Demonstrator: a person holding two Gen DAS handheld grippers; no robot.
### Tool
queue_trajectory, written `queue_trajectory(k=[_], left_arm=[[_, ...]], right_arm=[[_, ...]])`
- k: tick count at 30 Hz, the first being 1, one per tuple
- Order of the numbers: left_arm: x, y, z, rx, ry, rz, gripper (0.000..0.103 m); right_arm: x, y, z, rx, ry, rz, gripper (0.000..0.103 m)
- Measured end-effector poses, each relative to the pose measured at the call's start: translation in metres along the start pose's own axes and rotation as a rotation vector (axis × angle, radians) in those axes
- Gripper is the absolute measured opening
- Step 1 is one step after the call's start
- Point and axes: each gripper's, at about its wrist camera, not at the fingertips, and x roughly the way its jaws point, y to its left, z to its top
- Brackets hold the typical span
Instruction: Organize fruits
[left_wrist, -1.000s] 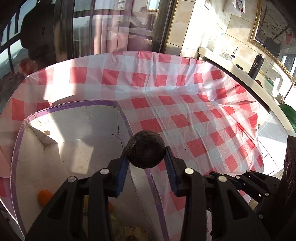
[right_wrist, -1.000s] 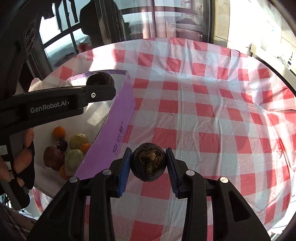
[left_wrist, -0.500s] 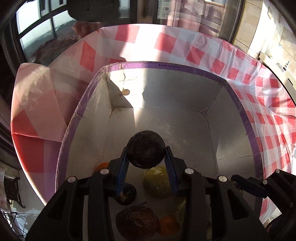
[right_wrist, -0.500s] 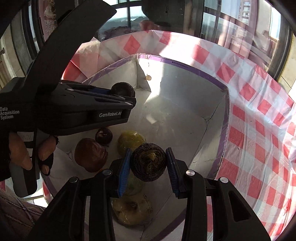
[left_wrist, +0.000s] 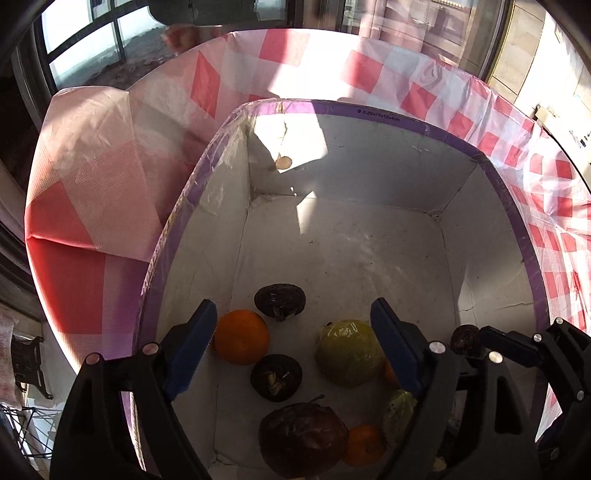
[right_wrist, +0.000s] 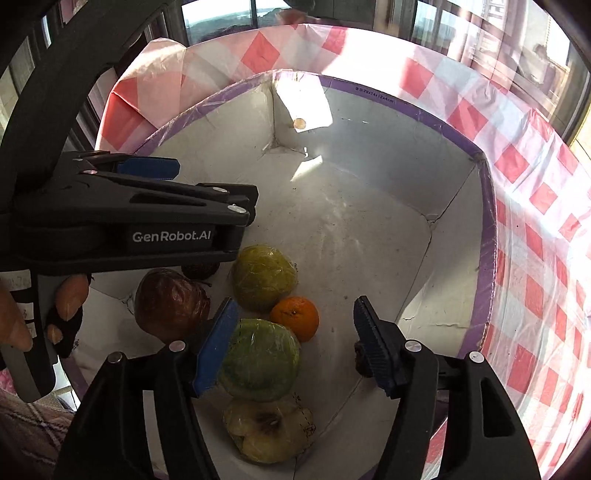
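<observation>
A white cardboard box with a purple rim (left_wrist: 391, 118) (right_wrist: 487, 229) holds several fruits. In the left wrist view my left gripper (left_wrist: 291, 343) is open and empty above two dark round fruits (left_wrist: 280, 300) (left_wrist: 276, 376), an orange (left_wrist: 241, 336), a green fruit (left_wrist: 349, 352) and a large dark red fruit (left_wrist: 303, 439). In the right wrist view my right gripper (right_wrist: 295, 343) is open and empty over a green fruit (right_wrist: 260, 363), an orange (right_wrist: 295, 317) and a yellowish fruit (right_wrist: 267, 432). A dark fruit (right_wrist: 360, 360) lies partly hidden behind its right finger.
The box stands on a red-and-white checked tablecloth (left_wrist: 554, 229) (right_wrist: 535, 280). The cloth hangs over the table edge at the left (left_wrist: 74, 229). Windows lie beyond the table. The left gripper's body (right_wrist: 122, 221) crosses the left of the right wrist view.
Both grippers opened and let go of their dark round fruits, which now lie in the box. Both views shifted a little further over the box.
</observation>
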Motion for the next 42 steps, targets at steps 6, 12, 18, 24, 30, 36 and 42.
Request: queue_trajectory(k=[6, 12, 18, 24, 30, 36, 42], left_arm=[[-0.006, -0.004, 0.000, 0.041, -0.008, 0.114, 0.090], [-0.019, -0.004, -0.005, 0.073, -0.048, 0.100, 0.097], [-0.021, -0.002, -0.007, 0.078, -0.039, 0.049, 0.097], [-0.023, -0.005, -0.011, 0.098, -0.040, 0.031, 0.097], [-0.023, -0.008, -0.012, 0.119, -0.038, 0.030, 0.098], [-0.023, -0.008, -0.013, 0.125, -0.036, 0.019, 0.098], [-0.023, -0.006, -0.013, 0.124, -0.033, 0.010, 0.099]], right_arm=[[-0.001, -0.010, -0.001, 0.088, 0.029, -0.003, 0.086], [-0.003, -0.008, -0.003, 0.095, 0.029, 0.005, 0.086], [-0.001, -0.006, -0.004, 0.091, 0.030, -0.007, 0.086], [-0.002, -0.005, -0.005, 0.084, 0.030, -0.017, 0.086], [-0.002, -0.004, -0.006, 0.065, 0.033, -0.026, 0.086], [-0.001, -0.003, -0.005, 0.067, 0.034, -0.028, 0.086], [-0.002, -0.004, -0.007, 0.061, 0.034, -0.027, 0.086]])
